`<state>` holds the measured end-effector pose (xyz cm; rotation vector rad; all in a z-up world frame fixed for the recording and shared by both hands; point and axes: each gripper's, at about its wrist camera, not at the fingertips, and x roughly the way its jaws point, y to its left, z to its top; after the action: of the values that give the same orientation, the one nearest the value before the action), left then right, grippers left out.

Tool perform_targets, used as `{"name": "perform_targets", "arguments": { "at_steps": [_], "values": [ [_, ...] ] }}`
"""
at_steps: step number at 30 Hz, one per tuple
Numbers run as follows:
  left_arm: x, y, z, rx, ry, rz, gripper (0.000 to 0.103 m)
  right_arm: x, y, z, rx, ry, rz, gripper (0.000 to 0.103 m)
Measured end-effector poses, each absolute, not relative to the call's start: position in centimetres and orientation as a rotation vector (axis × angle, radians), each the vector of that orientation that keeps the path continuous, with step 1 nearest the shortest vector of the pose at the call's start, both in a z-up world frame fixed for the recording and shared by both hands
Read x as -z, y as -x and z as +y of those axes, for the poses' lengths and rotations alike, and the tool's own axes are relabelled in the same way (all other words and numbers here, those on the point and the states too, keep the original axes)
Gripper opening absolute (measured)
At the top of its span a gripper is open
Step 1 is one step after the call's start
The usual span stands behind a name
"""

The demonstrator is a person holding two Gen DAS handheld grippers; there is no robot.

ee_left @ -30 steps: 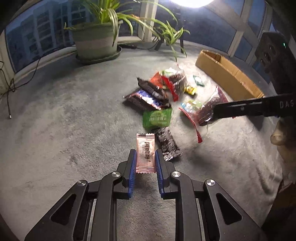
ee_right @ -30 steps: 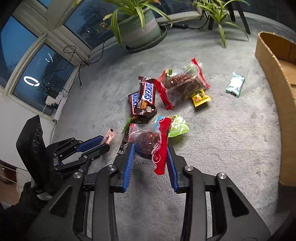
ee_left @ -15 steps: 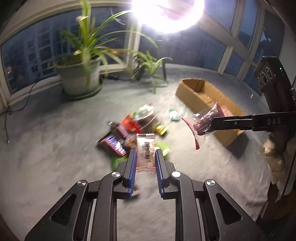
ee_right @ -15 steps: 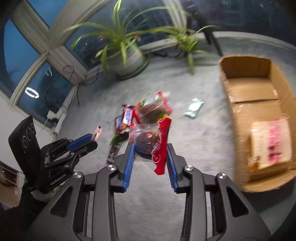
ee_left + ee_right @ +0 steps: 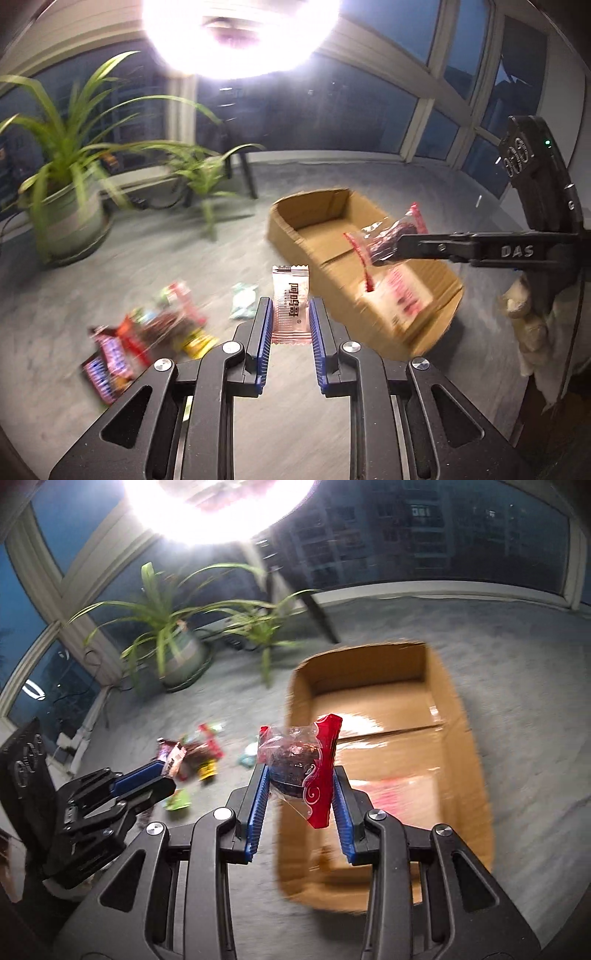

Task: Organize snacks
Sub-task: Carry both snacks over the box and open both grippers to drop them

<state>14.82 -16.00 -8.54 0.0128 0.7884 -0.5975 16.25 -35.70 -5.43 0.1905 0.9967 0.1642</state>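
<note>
Brown cardboard box lies ahead on the grey carpet. The left gripper pinches a pink sachet; the right gripper clamps a red-edged clear snack bag. Release each only once squarely over the box.

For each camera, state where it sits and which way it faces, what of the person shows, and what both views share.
Left wrist: sits on the left gripper, looking forward and down along its fingers past the pink sachet to the cardboard box; the right gripper and a hand show at right.
Right wrist: sits on the right gripper, looking down past the red-edged clear bag into the box; the left gripper shows at left.
Shared: box, snack pile, potted plant.
</note>
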Motion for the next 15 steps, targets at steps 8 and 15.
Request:
{"name": "perform_targets", "arguments": {
  "at_steps": [8,15],
  "values": [
    [8.8,-16.5,-22.2,0.632,-0.026,0.791,0.019,6.3,-17.8,-39.8,-0.105,-0.175,0.998,0.035],
    [9.3,-17.1,-25.0,0.639,-0.047,0.812,0.019,6.7,-18.3,-41.4,-0.097,-0.174,1.008,0.035]
  ]
}}
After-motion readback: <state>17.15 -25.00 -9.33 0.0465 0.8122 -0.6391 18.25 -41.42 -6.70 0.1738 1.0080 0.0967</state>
